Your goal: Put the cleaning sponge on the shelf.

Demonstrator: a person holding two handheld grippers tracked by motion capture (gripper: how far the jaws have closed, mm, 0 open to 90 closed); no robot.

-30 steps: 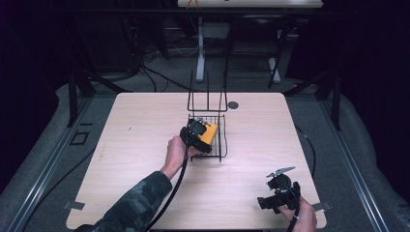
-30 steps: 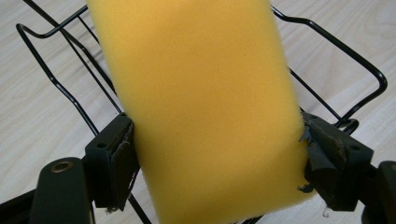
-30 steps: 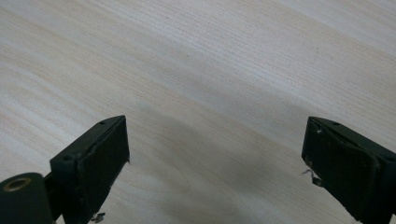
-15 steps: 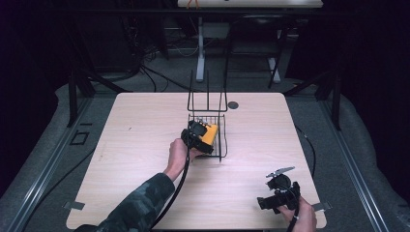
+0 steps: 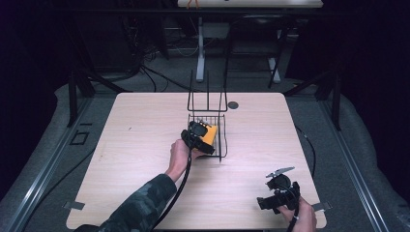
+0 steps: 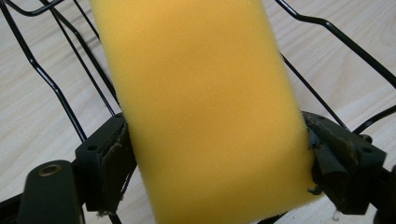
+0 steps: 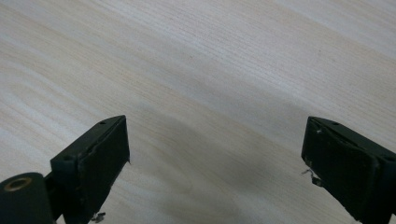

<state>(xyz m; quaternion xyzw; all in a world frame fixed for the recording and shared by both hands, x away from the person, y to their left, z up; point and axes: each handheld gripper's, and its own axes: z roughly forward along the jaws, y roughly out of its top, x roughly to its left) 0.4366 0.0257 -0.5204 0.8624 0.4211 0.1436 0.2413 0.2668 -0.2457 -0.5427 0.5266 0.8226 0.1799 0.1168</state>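
A yellow sponge [image 6: 205, 107] is pinched between the two jaws of my left gripper [image 6: 215, 154], which is shut on its lower sides. In the high view the left gripper [image 5: 197, 137] holds the sponge [image 5: 212, 134] at the near left side of a black wire basket [image 5: 223, 145] in the middle of the table. Basket wires [image 6: 42, 77] run behind the sponge, with wood beneath them. Whether the sponge touches the basket's floor is hidden. My right gripper [image 5: 275, 195] is near the table's front right corner, and its jaws [image 7: 215, 158] stand open over bare wood.
The basket's tall wire handle [image 5: 208, 92] rises on its far side. A small dark round disc [image 5: 233, 105] lies on the light wooden table [image 5: 135, 125] just beyond the basket. A black cable [image 5: 181, 181] trails from the left gripper along the sleeve.
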